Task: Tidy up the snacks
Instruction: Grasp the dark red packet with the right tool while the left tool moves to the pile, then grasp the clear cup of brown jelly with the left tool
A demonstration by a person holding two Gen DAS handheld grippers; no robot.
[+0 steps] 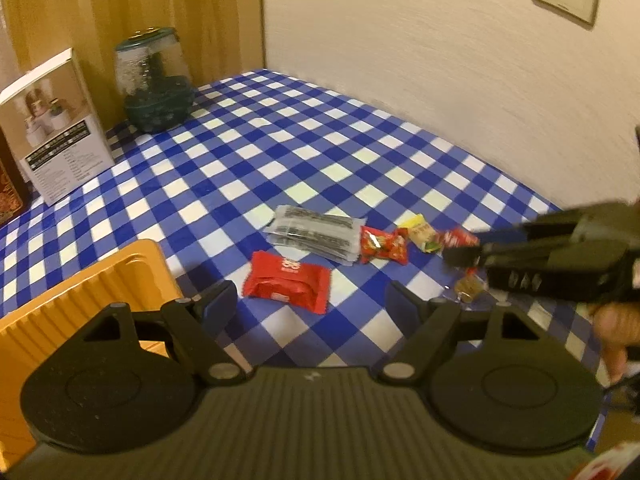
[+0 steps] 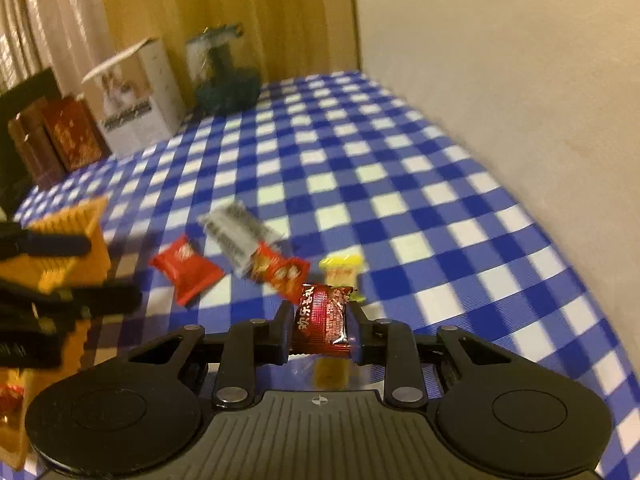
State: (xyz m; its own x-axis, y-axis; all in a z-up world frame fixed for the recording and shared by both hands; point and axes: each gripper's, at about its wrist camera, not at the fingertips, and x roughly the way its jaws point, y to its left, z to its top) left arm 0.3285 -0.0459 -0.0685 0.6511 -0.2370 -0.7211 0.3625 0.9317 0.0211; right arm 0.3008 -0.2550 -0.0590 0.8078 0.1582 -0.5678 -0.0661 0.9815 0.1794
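A: What is held at this moment?

B: A small dark red foil snack packet (image 2: pixel 322 316) is clamped between the tongs of the right gripper (image 2: pixel 320 322), lifted just above the blue-and-white checked tablecloth (image 2: pixel 400 184). The left gripper (image 1: pixel 308 300) is kept with its tongs spread apart, nothing between them, beside the ribbed orange plastic tray (image 1: pixel 92 300).

A: What is left on the cloth?

B: A bright red wrapped biscuit (image 1: pixel 287 286), a grey printed sachet (image 1: pixel 314 232), a red patterned sweet packet (image 1: pixel 383 245), a yellow wrapper (image 1: pixel 420 234) and an amber clear-wrapped candy (image 1: pixel 468 288).

A: What might go wrong?

B: The packet is pinched near its lower end only; slick foil could be slid out during the carry to the tray. The left gripper, lying close to that path, could be struck.
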